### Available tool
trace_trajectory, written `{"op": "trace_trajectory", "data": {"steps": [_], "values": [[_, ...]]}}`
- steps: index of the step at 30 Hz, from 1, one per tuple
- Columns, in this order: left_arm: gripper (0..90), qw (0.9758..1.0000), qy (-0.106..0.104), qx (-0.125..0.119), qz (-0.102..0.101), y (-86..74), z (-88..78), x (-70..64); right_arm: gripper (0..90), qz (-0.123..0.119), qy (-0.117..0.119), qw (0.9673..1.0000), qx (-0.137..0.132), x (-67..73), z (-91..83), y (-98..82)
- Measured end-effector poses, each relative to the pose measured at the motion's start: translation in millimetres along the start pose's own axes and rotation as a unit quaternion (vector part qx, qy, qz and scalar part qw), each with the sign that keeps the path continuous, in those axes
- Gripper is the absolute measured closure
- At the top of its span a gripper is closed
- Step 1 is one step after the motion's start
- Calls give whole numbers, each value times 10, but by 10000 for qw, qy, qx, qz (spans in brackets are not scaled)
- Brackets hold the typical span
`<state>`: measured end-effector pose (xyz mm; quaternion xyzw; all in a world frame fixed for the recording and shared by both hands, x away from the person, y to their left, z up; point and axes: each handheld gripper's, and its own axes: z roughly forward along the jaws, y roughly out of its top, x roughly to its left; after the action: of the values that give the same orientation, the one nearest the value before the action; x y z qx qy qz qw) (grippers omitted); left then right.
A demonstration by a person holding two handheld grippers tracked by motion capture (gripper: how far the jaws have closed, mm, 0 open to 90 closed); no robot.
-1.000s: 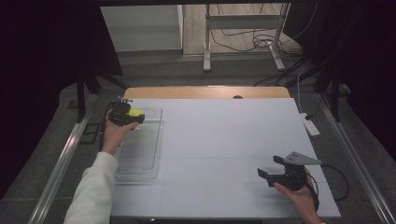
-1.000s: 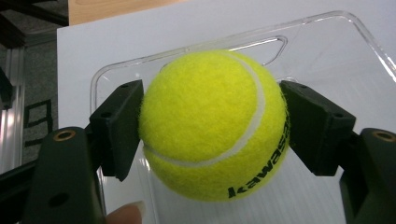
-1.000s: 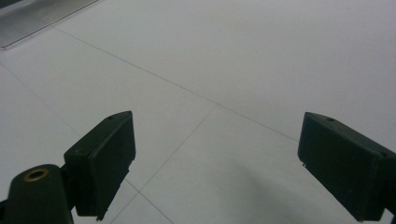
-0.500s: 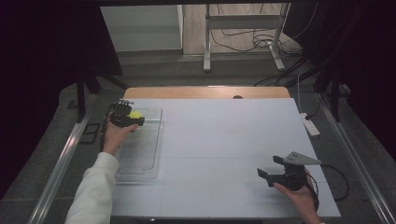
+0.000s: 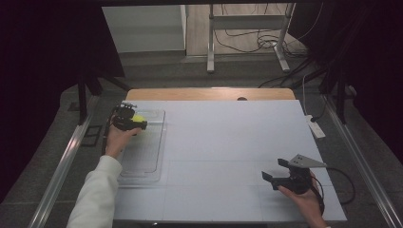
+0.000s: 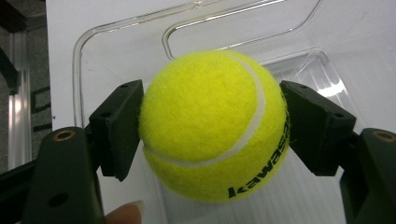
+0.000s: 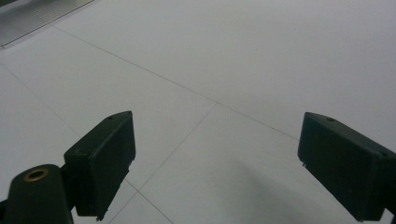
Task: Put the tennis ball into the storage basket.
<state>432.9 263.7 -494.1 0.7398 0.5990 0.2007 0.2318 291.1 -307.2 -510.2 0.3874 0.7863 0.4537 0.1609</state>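
Firmly pinched between the two black jaws of the left hand-held gripper [image 6: 212, 126], a yellow-green ball [image 6: 212, 126] with a white seam and black lettering sits pressed on both sides by the pads. Just beyond and beneath the ball lies a clear plastic tray [image 6: 116, 32], its rounded rim curving behind the jaws; a fingertip shows at the bottom edge of the left gripper view.

From the high view, the left hand-held gripper [image 5: 135, 119] hangs over the far end of the tray [image 5: 142, 161], with the ball [image 5: 138, 118] at its tip. The tray stretches from there back toward the person, whose white sleeve [image 5: 97, 194] comes in below the gripper.

Well apart, on the other side of the white table [image 5: 228, 142], the right hand-held gripper [image 5: 276, 171] is held low near the person's edge, its jaws spread wide with nothing between them, a grey three-cornered plate on top and a cable trailing behind it. In the right gripper view, the right hand-held gripper [image 7: 229, 163] has only bare white table [image 7: 224, 70], crossed by thin seams, ahead of it.
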Motion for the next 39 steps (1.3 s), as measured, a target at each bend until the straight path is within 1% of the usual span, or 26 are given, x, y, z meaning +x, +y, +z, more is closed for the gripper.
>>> {"op": "trace_trajectory", "data": {"steps": [2,4,10,12,15,20,22,24,27,32,36,39], "values": [[262,10000,28,24,17,-2,13,-6,114,2,1,10000,2,0,1,0],[261,9999,45,68,77,-3,23,-7,114,-2,-2,10000,1,1,2,-1],[261,9999,57,95,96,-3,34,-20,114,0,-1,10000,3,-3,4,-2],[261,9998,44,128,151,-4,43,-29,114,0,0,10000,4,-1,5,-2],[261,9995,93,165,245,-6,56,-43,114,-1,-1,10000,3,-4,4,-2],[260,9994,94,222,236,-7,67,-50,114,4,1,10000,8,-5,6,-3],[260,9991,111,283,301,-6,79,-57,114,0,0,10000,12,-6,9,-4],[260,9990,111,299,316,-7,84,-66,114,1,1,10000,11,-7,8,-4],[259,9984,127,389,380,-5,98,-77,114,4,0,10000,4,-9,6,-3],[257,9984,121,406,367,-2,103,-75,113,-2,4,10000,13,-7,8,-4],[247,9983,119,412,400,-2,102,-78,114,4,8,10000,15,-9,7,-4],[200,9988,61,331,351,0,89,-78,113,3,7,10000,19,-9,10,-6]]}}
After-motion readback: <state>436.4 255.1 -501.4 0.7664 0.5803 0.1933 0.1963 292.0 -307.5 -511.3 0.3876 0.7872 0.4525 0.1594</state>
